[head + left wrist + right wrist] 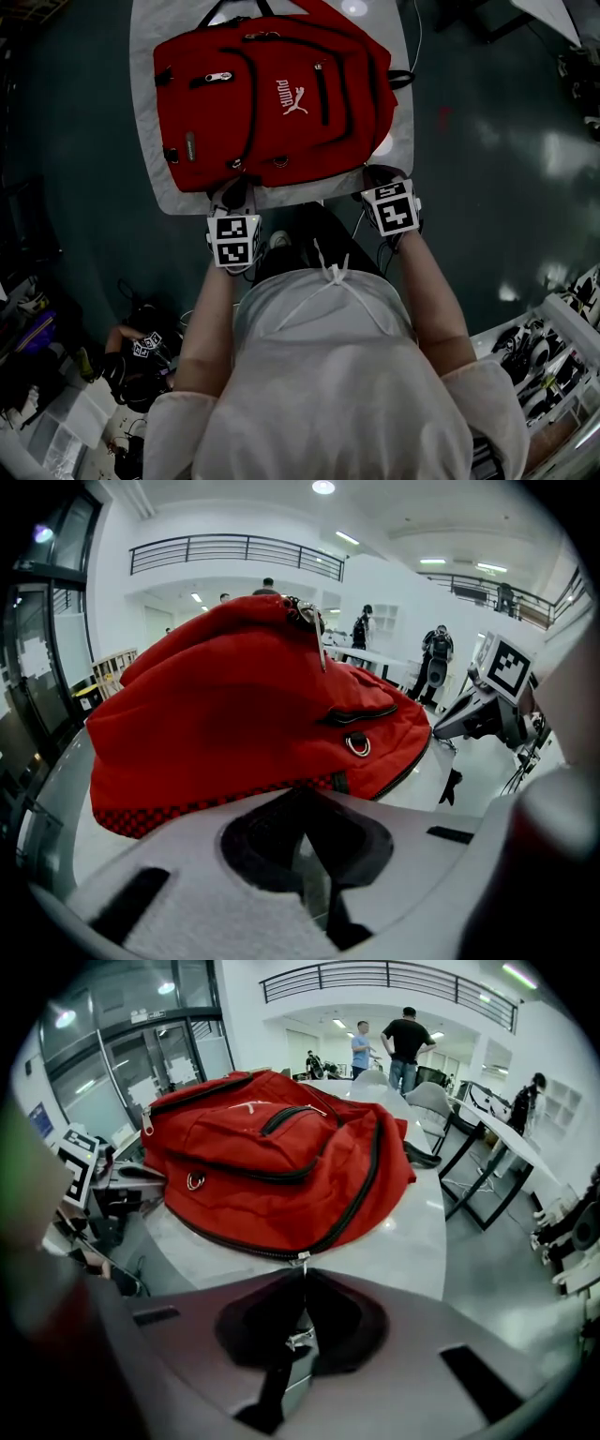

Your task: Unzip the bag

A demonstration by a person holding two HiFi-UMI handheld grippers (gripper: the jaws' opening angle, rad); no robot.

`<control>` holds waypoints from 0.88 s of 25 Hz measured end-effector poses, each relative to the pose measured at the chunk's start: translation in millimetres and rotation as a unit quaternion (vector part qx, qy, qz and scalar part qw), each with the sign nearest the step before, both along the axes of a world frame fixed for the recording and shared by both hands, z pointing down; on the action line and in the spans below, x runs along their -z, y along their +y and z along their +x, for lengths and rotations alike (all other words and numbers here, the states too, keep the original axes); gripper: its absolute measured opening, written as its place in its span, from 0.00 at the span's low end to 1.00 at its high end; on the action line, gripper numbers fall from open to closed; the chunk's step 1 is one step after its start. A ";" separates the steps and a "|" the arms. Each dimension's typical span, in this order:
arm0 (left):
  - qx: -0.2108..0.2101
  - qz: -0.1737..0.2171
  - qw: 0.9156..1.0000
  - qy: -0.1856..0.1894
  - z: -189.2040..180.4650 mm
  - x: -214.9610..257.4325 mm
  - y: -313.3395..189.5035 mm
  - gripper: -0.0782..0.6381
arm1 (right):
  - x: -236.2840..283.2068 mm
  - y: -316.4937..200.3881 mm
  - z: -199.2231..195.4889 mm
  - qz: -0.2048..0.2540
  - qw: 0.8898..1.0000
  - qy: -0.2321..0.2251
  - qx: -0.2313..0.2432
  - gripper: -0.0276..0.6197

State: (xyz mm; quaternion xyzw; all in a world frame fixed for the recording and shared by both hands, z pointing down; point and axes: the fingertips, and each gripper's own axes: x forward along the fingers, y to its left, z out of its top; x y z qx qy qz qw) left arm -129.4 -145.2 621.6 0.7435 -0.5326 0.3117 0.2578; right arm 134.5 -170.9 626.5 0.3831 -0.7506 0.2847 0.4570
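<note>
Bag: red backpack (272, 94) lying flat on white table (143, 112)
Left gripper (302, 797): jaws closed, pinching the backpack's near hem
Right gripper (301, 1279): jaws clamped on zipper pull (299, 1260)
Around: people (408, 1040) standing beyond the table

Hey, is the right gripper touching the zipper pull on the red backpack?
Touching. The right gripper view shows the right gripper with its fingers closed on the metal zipper pull at the near edge of the backpack.

White walls (112, 536), railed balcony (234, 547)
</note>
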 end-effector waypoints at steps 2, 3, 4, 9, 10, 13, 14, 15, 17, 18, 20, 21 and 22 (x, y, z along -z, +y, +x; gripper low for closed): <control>0.000 0.003 1.000 -0.002 -0.2 -0.7 -0.7 0.14 | -1.5 -1.7 1.8 -0.002 1.000 -0.003 -0.001 0.09; 0.000 0.004 1.000 -0.004 -0.3 -1.2 -0.7 0.14 | -0.2 -2.8 1.9 -0.002 1.000 -0.001 0.000 0.09; 0.001 0.003 1.000 -0.006 -0.5 -1.6 -0.1 0.14 | 1.3 -4.3 2.9 0.001 1.000 0.003 0.001 0.09; 0.004 0.000 1.000 -0.012 -0.2 -3.9 1.9 0.14 | 0.0 -13.6 12.9 0.002 1.000 0.011 0.003 0.09; 0.004 0.001 1.000 -0.013 -0.6 -4.5 1.9 0.14 | 0.1 -15.0 13.4 0.000 1.000 0.009 0.001 0.09; 0.003 0.008 1.000 -0.014 1.7 -2.2 -0.7 0.14 | 0.4 -20.7 17.0 0.003 1.000 0.014 -0.002 0.09; 0.002 0.008 1.000 -0.013 3.3 -0.7 -0.8 0.14 | -0.4 -21.8 18.4 0.002 1.000 0.014 -0.005 0.09; 0.002 0.007 1.000 -0.014 4.3 0.3 -0.5 0.14 | -0.7 -22.2 18.8 0.000 1.000 0.011 -0.009 0.09; 0.003 0.007 1.000 -0.016 4.1 1.0 0.2 0.14 | 1.0 -21.9 16.9 0.000 1.000 0.006 -0.017 0.09; 0.004 0.008 1.000 -0.017 3.7 1.0 0.2 0.14 | 1.2 -21.8 16.5 0.004 1.000 0.006 -0.021 0.09; 0.005 0.008 1.000 -0.017 3.5 0.3 -0.1 0.14 | -0.1 -21.3 17.3 0.016 0.999 0.008 -0.031 0.09; 0.005 0.008 1.000 -0.016 3.7 -0.3 -0.3 0.14 | 0.8 -20.7 16.6 0.022 0.999 0.007 -0.037 0.09; 0.007 0.007 1.000 -0.013 3.8 -0.8 -0.5 0.14 | 3.6 -20.0 14.8 0.028 0.999 0.005 -0.042 0.10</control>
